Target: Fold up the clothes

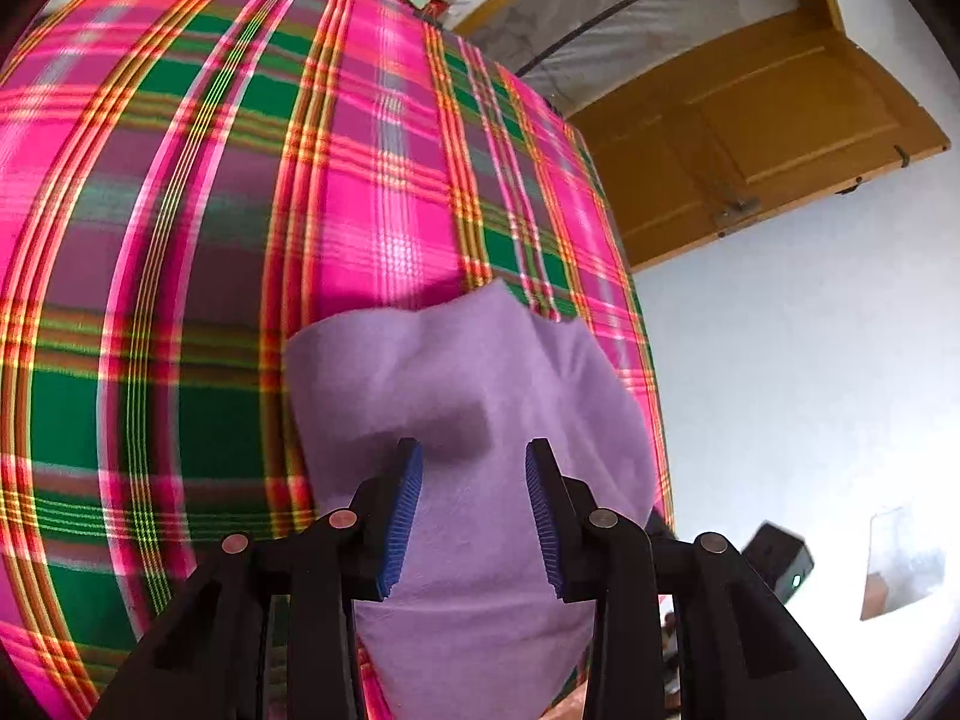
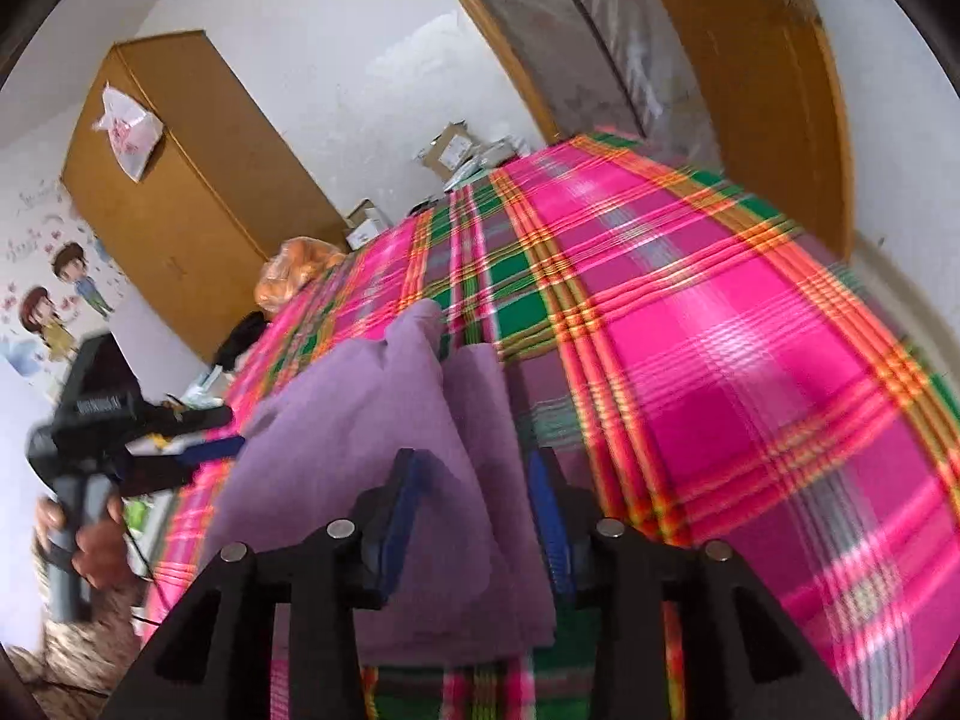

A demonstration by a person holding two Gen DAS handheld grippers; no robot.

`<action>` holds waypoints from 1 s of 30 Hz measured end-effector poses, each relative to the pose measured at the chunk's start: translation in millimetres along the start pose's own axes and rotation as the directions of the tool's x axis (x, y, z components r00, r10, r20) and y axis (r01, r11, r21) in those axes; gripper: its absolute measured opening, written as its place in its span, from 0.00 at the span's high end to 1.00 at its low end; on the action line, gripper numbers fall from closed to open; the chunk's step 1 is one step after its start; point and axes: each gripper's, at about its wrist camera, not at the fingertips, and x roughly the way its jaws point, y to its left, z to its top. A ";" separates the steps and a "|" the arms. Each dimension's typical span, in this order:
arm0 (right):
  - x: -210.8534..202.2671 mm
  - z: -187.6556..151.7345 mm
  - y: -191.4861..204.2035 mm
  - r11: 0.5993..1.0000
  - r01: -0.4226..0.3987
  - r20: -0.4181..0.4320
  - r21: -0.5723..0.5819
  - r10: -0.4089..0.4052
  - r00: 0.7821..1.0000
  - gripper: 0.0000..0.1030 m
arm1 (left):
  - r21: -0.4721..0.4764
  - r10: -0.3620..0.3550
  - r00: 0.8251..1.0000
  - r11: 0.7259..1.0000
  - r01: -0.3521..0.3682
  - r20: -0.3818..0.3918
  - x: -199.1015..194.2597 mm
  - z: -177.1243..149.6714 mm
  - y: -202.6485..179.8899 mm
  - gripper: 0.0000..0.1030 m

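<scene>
Left gripper (image 1: 474, 516) hanging half open over cloth, blue pads not pressing it; right gripper (image 2: 477, 525) likewise half open, cloth lying loose between jaws, nothing gripped. Pink-green plaid bedspread (image 1: 180, 240) carrying soft lilac fleece cloth (image 1: 480, 396), now lying doubled near bed's near edge. Judging: one fold laid down, released; layers bulging, uneven, so smoothing and further folding probably remaining.

White walls (image 2: 336, 48) — wooden wardrobe (image 2: 180, 192) in the corner, cartoon stickers (image 2: 54, 300) beside it; wooden door (image 1: 762, 138) open.
</scene>
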 end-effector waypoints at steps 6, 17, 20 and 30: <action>9.3 2.0 9.7 0.998 -0.045 -0.021 -0.033 0.044 0.999 0.88 | -0.019 -0.007 1.000 1.000 0.008 0.004 4.8 2.1 2.4 0.64; -10.8 -0.3 7.0 0.999 0.010 0.067 -0.039 -0.007 0.998 0.92 | -0.015 -0.016 1.000 1.000 0.016 -0.003 6.9 0.2 5.7 0.64; 1.9 -9.1 -3.0 0.999 0.040 0.027 -0.008 -0.040 0.999 0.90 | -0.020 -0.022 1.000 1.000 0.022 -0.006 8.2 0.0 7.4 0.64; -26.2 -14.2 35.6 0.978 0.146 0.138 -0.150 -0.125 0.982 0.77 | -0.005 0.010 1.000 1.000 -0.010 0.002 11.2 -0.9 3.4 0.64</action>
